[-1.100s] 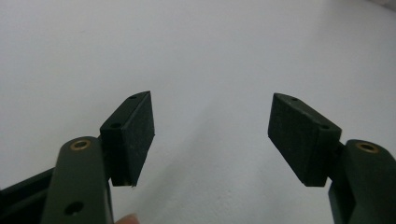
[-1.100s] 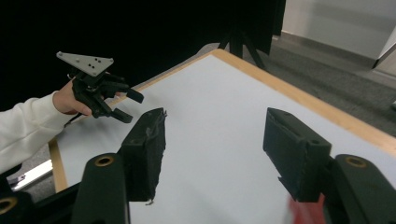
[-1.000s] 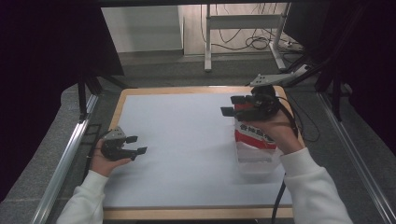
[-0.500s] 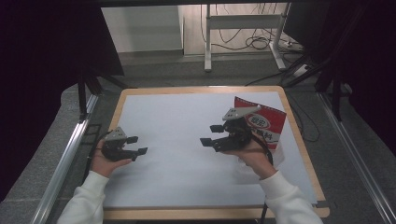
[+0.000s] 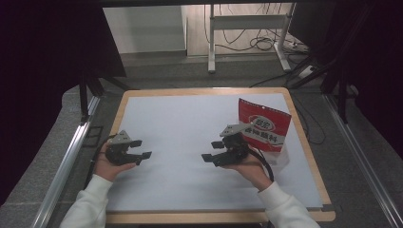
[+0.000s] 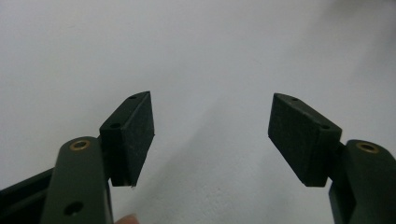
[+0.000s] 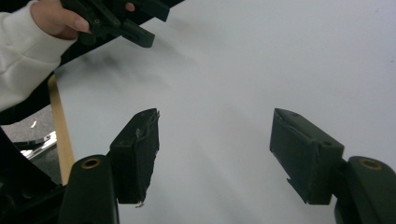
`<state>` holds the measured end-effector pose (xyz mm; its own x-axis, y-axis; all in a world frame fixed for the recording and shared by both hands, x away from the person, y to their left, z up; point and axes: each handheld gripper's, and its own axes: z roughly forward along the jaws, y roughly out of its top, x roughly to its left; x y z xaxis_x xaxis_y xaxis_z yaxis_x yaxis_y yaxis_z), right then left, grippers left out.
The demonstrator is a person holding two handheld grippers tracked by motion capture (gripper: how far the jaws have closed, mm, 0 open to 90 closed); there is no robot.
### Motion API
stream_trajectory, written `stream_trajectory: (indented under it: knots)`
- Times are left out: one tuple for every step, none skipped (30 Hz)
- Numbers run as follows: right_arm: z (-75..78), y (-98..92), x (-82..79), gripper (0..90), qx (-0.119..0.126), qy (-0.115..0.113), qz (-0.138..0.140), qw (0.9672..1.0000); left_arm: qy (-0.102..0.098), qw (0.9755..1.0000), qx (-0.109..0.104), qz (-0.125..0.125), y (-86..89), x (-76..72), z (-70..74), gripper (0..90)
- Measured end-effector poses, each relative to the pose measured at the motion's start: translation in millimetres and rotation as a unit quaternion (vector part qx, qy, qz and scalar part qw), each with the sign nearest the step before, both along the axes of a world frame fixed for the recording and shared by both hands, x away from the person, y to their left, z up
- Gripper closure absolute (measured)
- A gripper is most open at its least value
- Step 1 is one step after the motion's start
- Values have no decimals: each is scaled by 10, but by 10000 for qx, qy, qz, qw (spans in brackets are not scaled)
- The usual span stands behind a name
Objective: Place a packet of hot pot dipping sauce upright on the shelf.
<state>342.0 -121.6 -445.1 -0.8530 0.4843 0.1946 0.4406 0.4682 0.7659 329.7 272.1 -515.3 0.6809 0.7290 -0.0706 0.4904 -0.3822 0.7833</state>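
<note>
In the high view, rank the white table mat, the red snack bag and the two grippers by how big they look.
1. White table mat, by far the largest.
2. Red snack bag, standing at the mat's right side.
3. Right gripper and left gripper: they look about alike, so I won't rank them.

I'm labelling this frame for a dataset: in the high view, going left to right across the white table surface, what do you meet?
Left gripper, open, held in the left hand → bare white table surface → right gripper, open and empty → red snack bag standing just behind and to the right of it.
</note>
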Motion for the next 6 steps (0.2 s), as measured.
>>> stream_trajectory:
  knots:
    - [-11,2,-4,323,-13,-3,-10,10000,-5,10000,5,-4,-2,-1,3,313]
    - [-20,7,-9,320,-15,-4,-10,10000,-5,10000,11,-18,-3,-3,8,312]
    - [-25,15,-16,315,-29,-19,-5,10000,-17,10000,18,-28,-7,-6,12,312]
    - [-27,27,-28,308,-47,-55,-2,10000,-29,10000,19,-30,-10,-8,16,311]
    - [-27,34,-36,305,-61,-87,-2,9999,-35,10000,11,-34,-14,-11,20,311]
    - [-28,45,-46,300,-84,-126,-1,9999,-45,10000,6,-40,-18,-14,21,310]
